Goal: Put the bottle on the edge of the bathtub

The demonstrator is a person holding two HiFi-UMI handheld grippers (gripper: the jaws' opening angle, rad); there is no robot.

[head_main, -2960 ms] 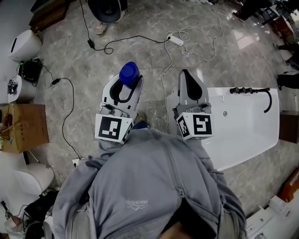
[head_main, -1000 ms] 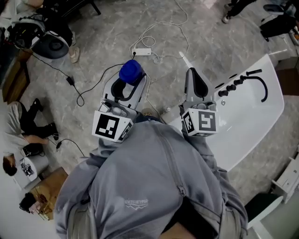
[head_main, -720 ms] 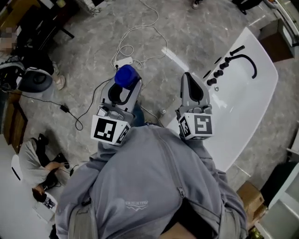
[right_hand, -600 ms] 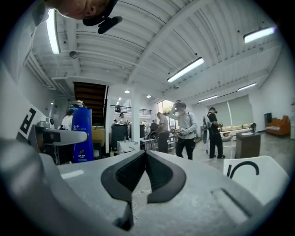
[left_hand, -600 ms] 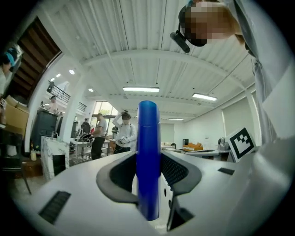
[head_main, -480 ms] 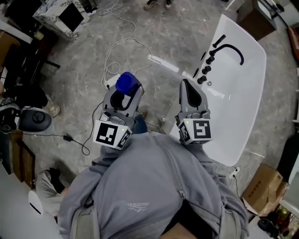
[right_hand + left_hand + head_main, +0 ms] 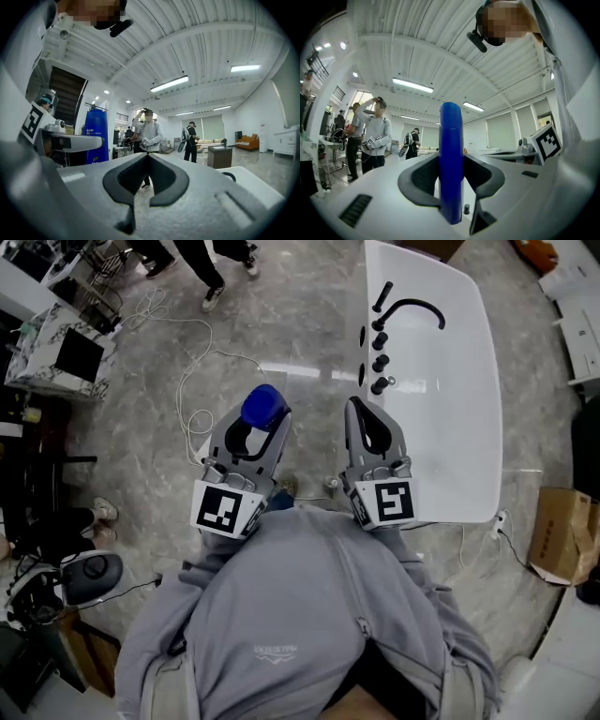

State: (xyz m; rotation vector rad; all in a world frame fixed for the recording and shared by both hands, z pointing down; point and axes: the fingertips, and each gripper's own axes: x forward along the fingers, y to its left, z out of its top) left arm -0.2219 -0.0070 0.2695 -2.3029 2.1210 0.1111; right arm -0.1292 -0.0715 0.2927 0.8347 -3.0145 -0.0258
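Observation:
A blue bottle (image 7: 263,406) stands upright between the jaws of my left gripper (image 7: 260,421), which is shut on it above the marble floor. In the left gripper view the bottle (image 7: 451,136) fills the gap of the left gripper (image 7: 451,161), with both pads against its sides. My right gripper (image 7: 360,409) is shut and holds nothing; it hovers by the near left corner of the white bathtub (image 7: 469,465). The tub's black faucet (image 7: 413,307) and knobs (image 7: 379,338) sit on its left rim. From the right gripper (image 7: 146,155) view the bottle (image 7: 95,136) shows at the left.
White cables (image 7: 192,381) trail over the floor left of the tub. A cardboard box (image 7: 561,535) lies beyond the tub's right side. Someone's feet (image 7: 212,282) stand at the top left, and people (image 7: 147,136) stand some way off in the room.
The head view has swung round: the bathtub has moved from the right side to the upper right, just ahead of the right gripper. Both grippers keep their hold and spacing.

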